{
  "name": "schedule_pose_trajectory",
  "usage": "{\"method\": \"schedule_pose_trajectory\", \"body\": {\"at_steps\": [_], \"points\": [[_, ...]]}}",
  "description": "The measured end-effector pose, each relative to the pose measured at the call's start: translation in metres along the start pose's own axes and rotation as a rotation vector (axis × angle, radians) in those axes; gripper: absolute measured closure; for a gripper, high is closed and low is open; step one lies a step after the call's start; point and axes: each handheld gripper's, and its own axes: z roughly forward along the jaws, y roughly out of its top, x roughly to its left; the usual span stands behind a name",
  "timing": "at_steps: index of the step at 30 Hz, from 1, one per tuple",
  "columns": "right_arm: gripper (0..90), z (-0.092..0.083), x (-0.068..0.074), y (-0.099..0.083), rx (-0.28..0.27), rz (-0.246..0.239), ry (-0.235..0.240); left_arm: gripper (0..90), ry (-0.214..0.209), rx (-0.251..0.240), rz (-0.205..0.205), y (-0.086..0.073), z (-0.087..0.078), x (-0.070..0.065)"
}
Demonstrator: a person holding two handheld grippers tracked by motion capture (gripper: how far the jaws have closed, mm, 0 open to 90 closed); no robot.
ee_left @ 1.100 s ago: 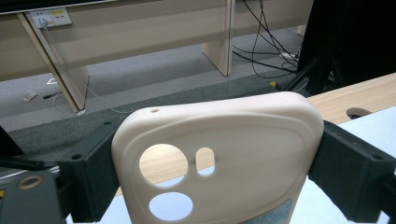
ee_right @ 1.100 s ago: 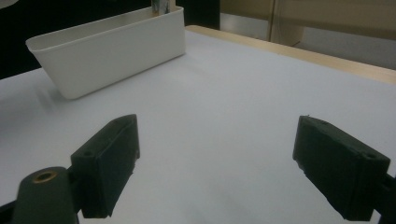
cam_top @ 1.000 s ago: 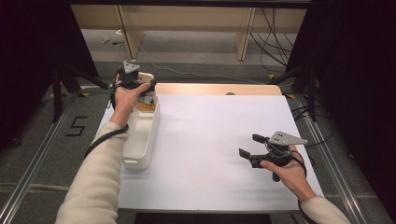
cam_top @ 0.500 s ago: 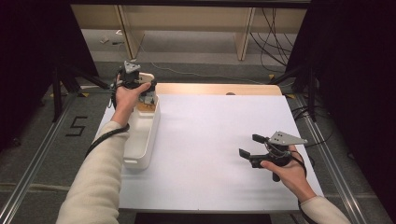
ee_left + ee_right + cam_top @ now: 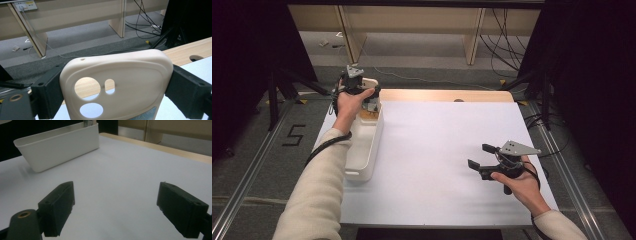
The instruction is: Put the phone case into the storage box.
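From the high view, the left gripper point(image 5: 362, 95) is up at the far end of the white bin point(image 5: 362, 160), hovering over its far rim with a cream phone case point(image 5: 371, 104) clamped between the jaws, likely lifted out of the bin or headed in, hard to call which; something brownish sits in the bin just under it, too small to name; across the white table sheet point(image 5: 437, 150), well apart, the right gripper point(image 5: 479, 156) waits low over bare sheet, jaws spread wide and holding nothing, probably parked to keep out of the way; in the left gripper view, the phone case point(image 5: 125, 75) stands upright, both black pads pressing its two long edges, camera cut-outs towards us, a side grip that keeps the back free; beyond it the wooden table edge point(image 5: 190, 48), floor cables and furniture legs, nothing blocking; in the right gripper view, the jaws gape over empty sheet, the bin point(image 5: 60, 145) ahead, path clear
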Motion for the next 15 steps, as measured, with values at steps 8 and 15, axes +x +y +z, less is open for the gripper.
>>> {"method": "schedule_pose_trajectory", "body": {"at_steps": [8, 15], "points": [[15.7, 0.0, -0.0001, 0.0001, 0.0, 0.0, -0.001, 10.7, 0.001, 0.006, -0.002, -0.0007, 0.0015, 0.0007], [15.7, -0.0001, -0.0001, 0.0001, 0.0, -0.001, 0.0, 10.6, 0.002, 0.012, -0.003, -0.0021, 0.0035, 0.0001]]}}
